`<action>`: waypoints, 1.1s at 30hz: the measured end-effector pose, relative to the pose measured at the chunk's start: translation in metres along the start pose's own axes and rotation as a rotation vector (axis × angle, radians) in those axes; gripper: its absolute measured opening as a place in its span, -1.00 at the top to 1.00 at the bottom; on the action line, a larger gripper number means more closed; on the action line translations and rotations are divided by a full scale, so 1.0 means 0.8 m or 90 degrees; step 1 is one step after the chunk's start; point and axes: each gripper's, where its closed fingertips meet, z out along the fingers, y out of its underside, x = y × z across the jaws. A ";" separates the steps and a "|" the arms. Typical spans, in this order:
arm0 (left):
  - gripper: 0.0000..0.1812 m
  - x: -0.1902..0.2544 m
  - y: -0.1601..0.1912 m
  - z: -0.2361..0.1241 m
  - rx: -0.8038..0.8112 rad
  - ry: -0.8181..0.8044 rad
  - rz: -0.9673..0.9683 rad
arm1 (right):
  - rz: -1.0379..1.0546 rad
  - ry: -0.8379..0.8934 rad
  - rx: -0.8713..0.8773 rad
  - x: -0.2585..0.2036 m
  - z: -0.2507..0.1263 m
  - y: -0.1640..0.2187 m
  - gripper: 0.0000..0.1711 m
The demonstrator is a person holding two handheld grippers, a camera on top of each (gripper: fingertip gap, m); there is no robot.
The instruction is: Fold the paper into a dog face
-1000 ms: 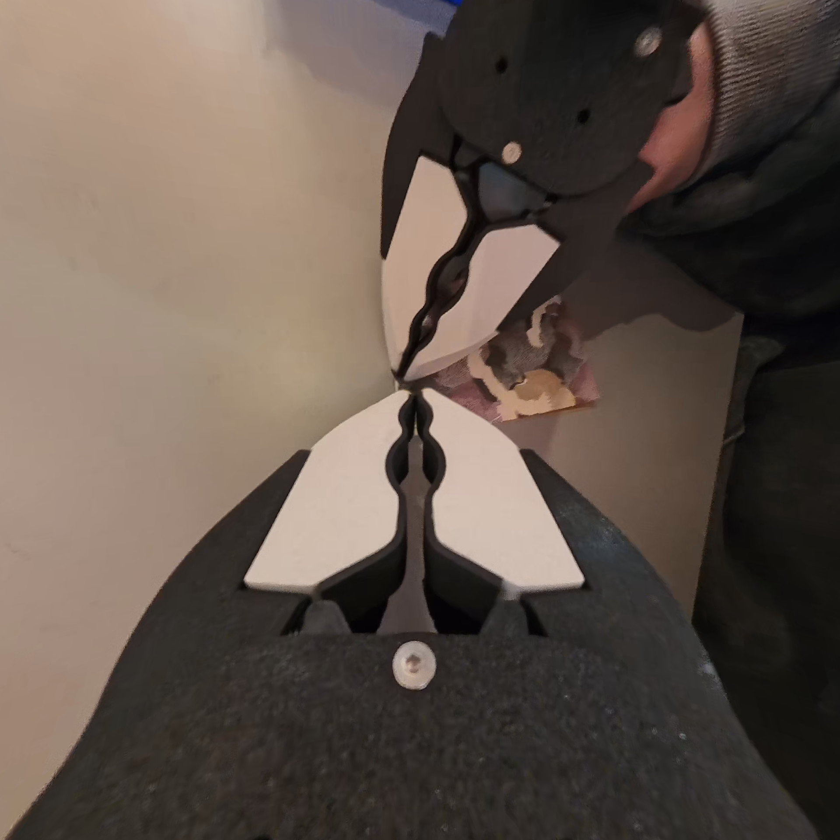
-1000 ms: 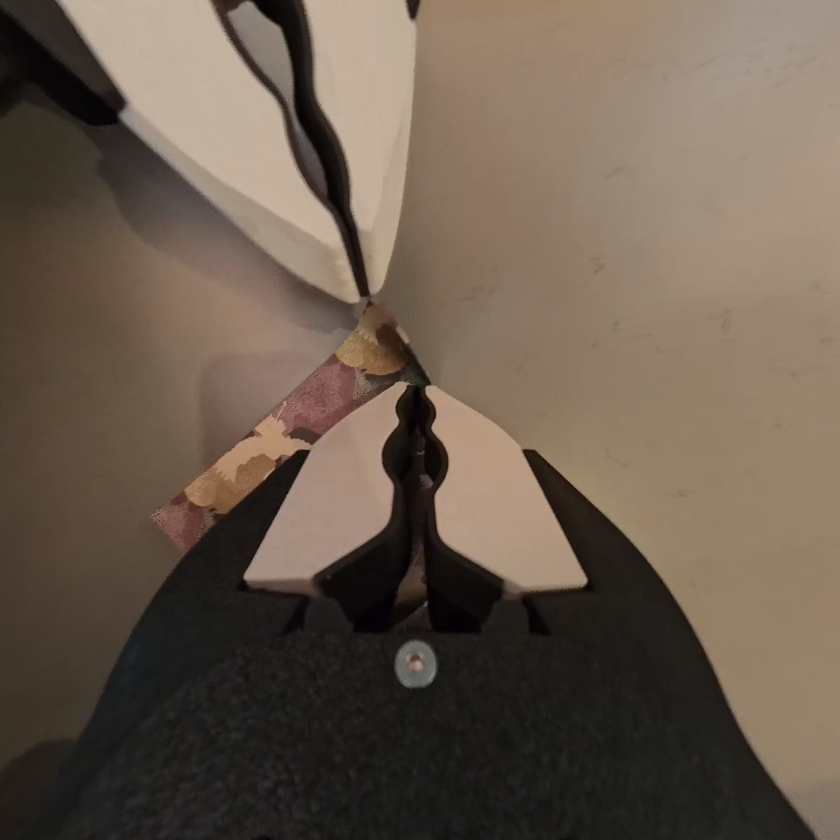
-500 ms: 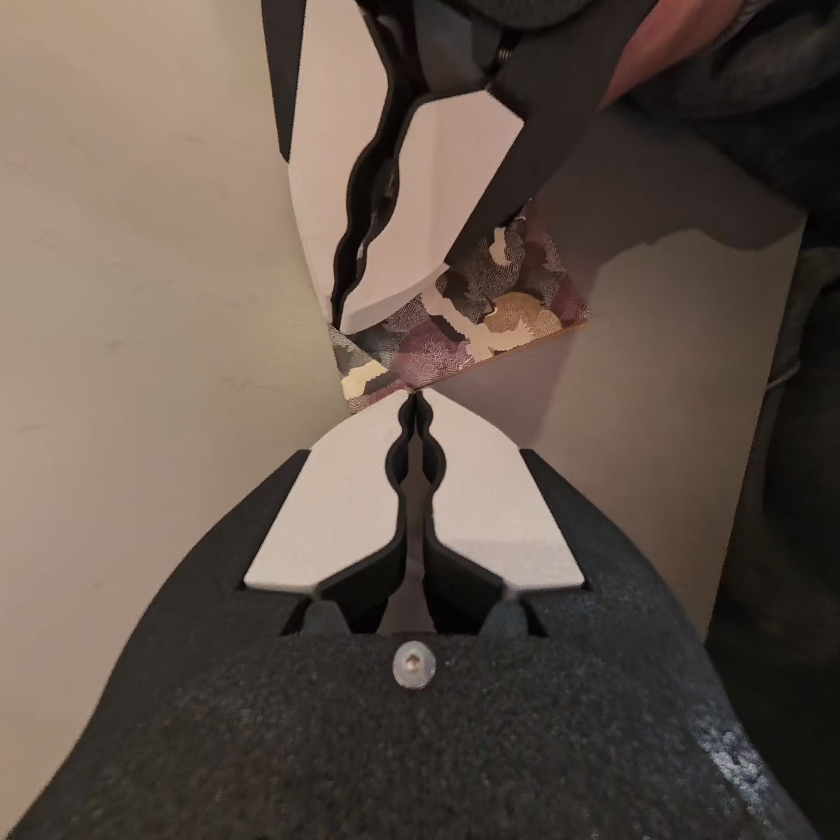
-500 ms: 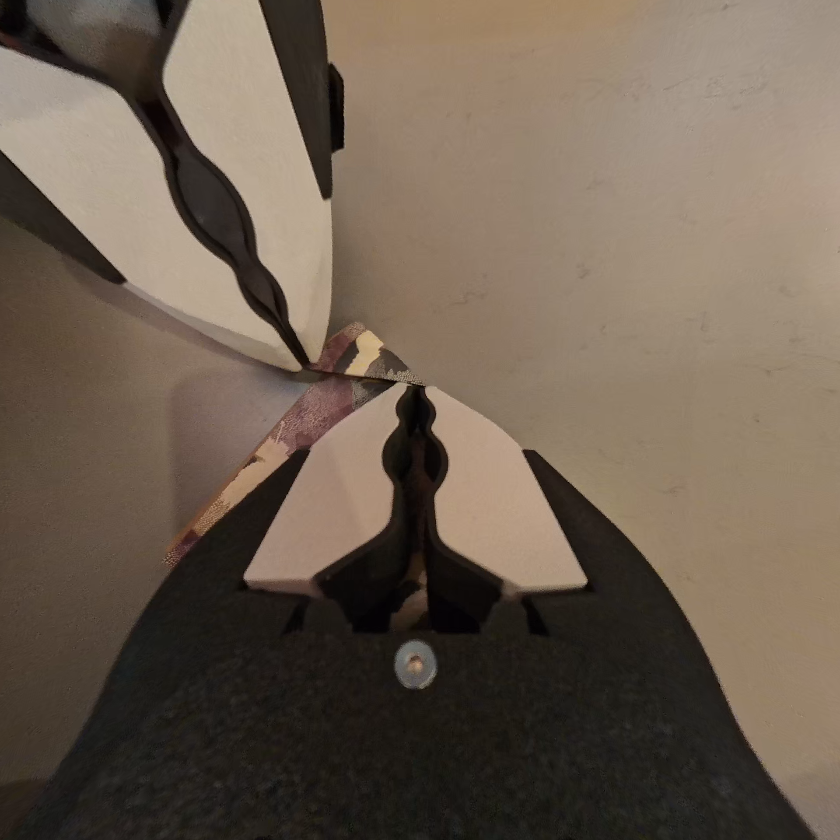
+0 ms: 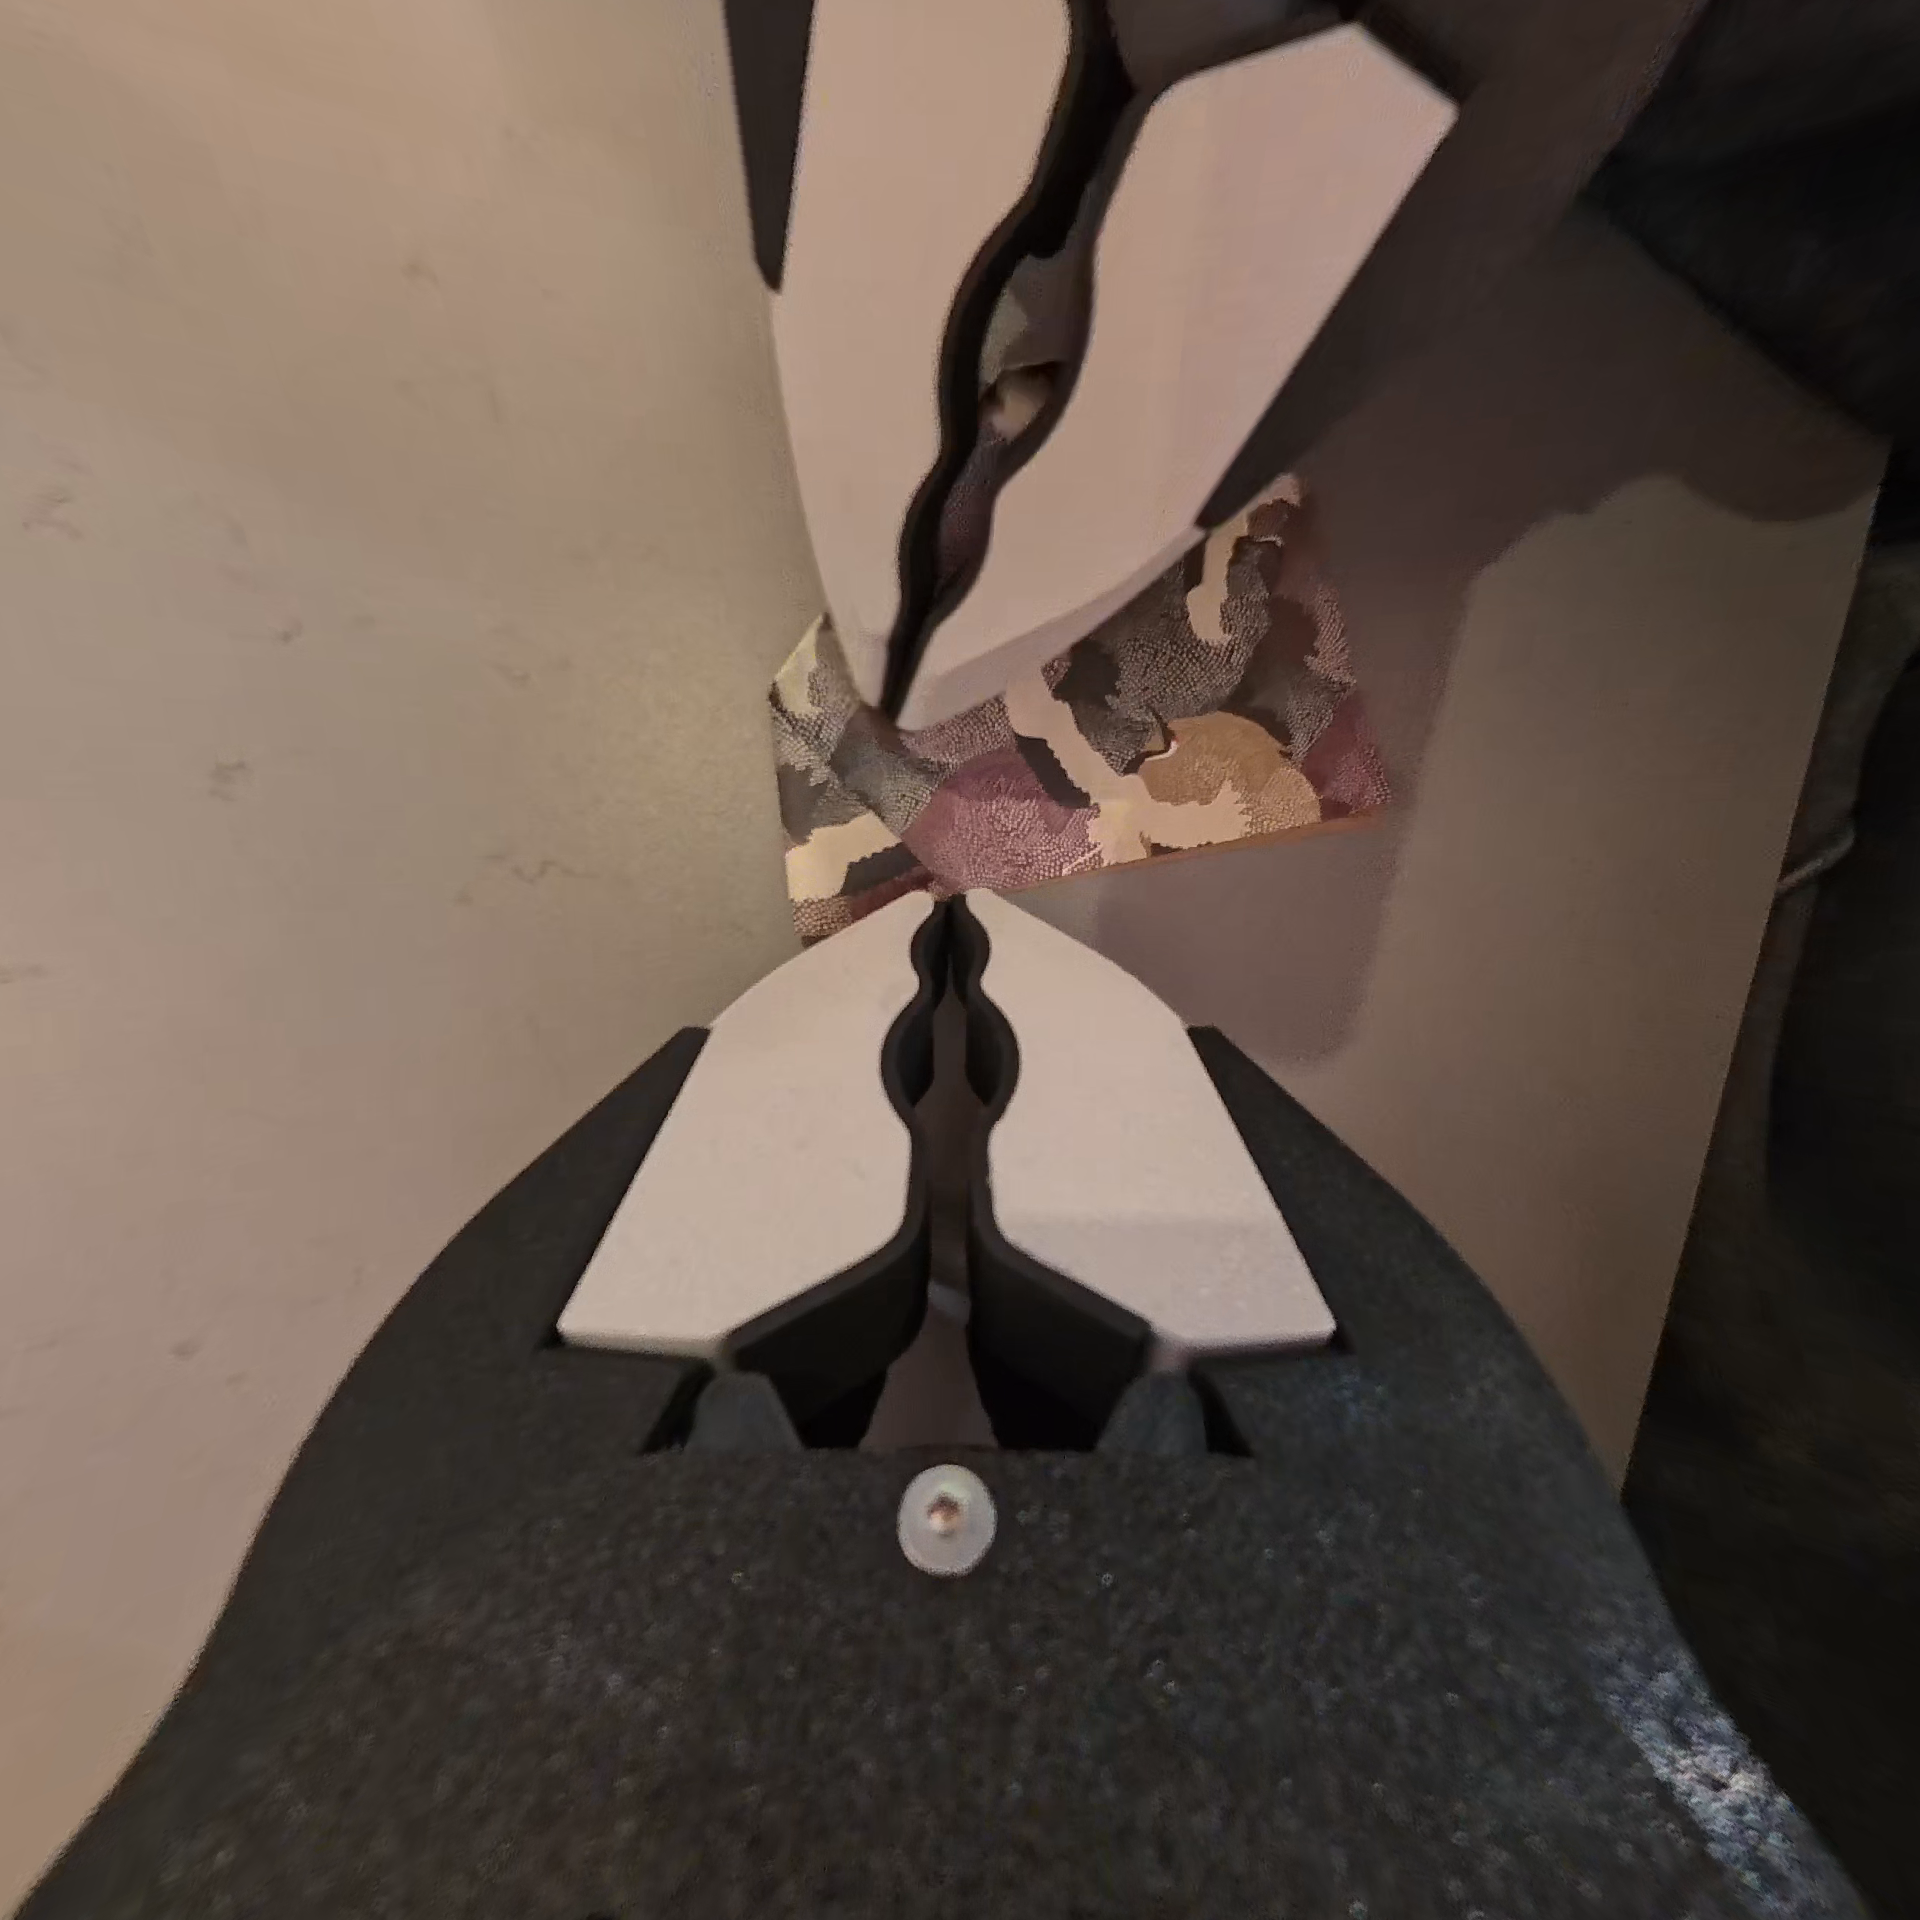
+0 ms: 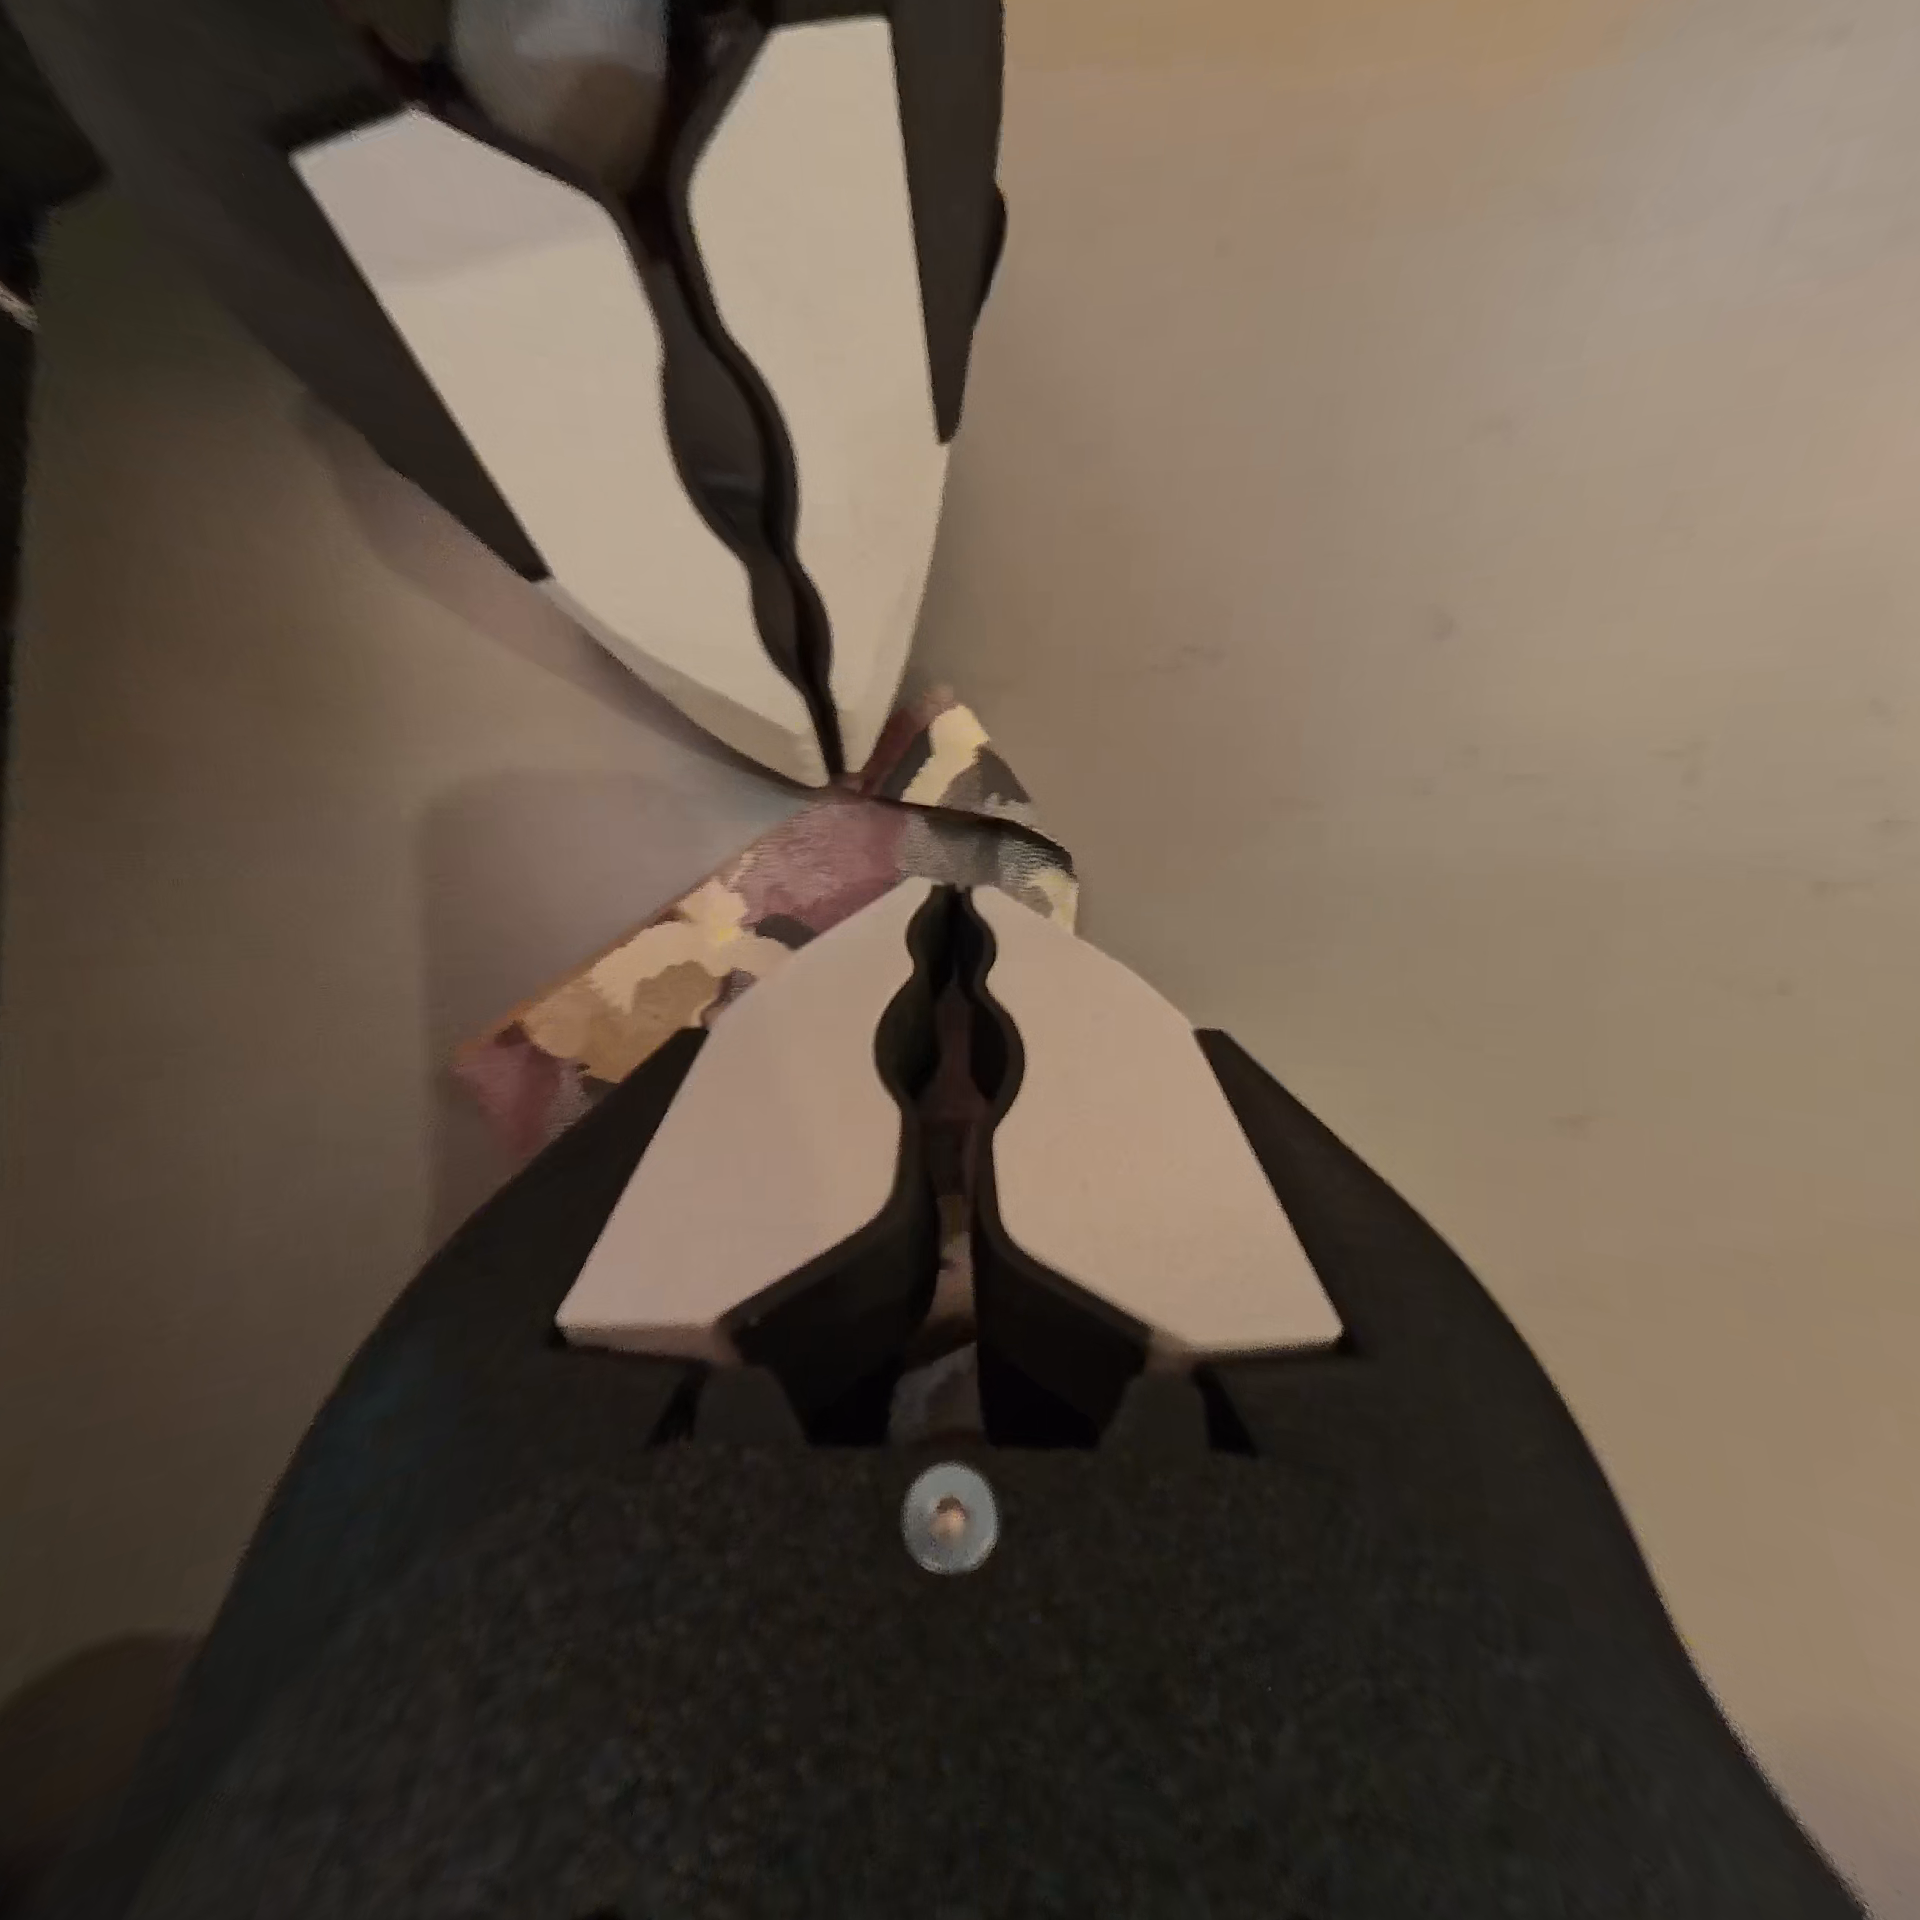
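At frame centre, both grippers, right gripper (image 6: 951,906) and left gripper (image 5: 948,914), stay clenched on the patterned paper (image 5: 1195,769), whose newly exposed corner suggests an ear fold forming.

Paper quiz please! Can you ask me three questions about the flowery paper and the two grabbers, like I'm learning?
1. True or false: the paper is plain white.
2. Pick one: what shows in the gap between the fingers of the right gripper? A) the patterned paper B) a pencil C) a ribbon
3. One word: are the jaws of the left gripper open or shut?

Key: 1 false, it has a purple, grey and cream pattern. 2 A. 3 shut, with the tips meeting the paper's edge.
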 end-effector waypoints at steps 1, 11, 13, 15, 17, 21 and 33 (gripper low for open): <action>1.00 0.000 0.000 0.000 0.000 0.000 -0.001 | 0.009 -0.014 0.001 -0.005 -0.001 0.000 1.00; 1.00 0.019 -0.014 -0.006 0.028 0.046 0.008 | 0.081 -0.026 0.008 0.003 0.004 0.010 1.00; 1.00 0.025 -0.016 -0.007 0.031 0.059 0.011 | 0.085 -0.023 0.006 0.004 0.004 0.010 1.00; 1.00 0.028 -0.012 -0.006 0.020 0.067 0.012 | 0.088 -0.020 0.008 0.004 0.005 0.009 1.00; 1.00 0.031 -0.008 -0.004 0.015 0.078 0.009 | 0.093 -0.018 0.009 0.005 0.005 0.009 1.00; 1.00 0.034 0.000 0.002 -0.008 0.084 0.008 | 0.092 -0.015 0.011 0.005 0.005 0.009 1.00; 1.00 0.033 0.002 0.001 -0.017 0.088 -0.003 | 0.094 -0.016 0.009 0.006 0.006 0.009 1.00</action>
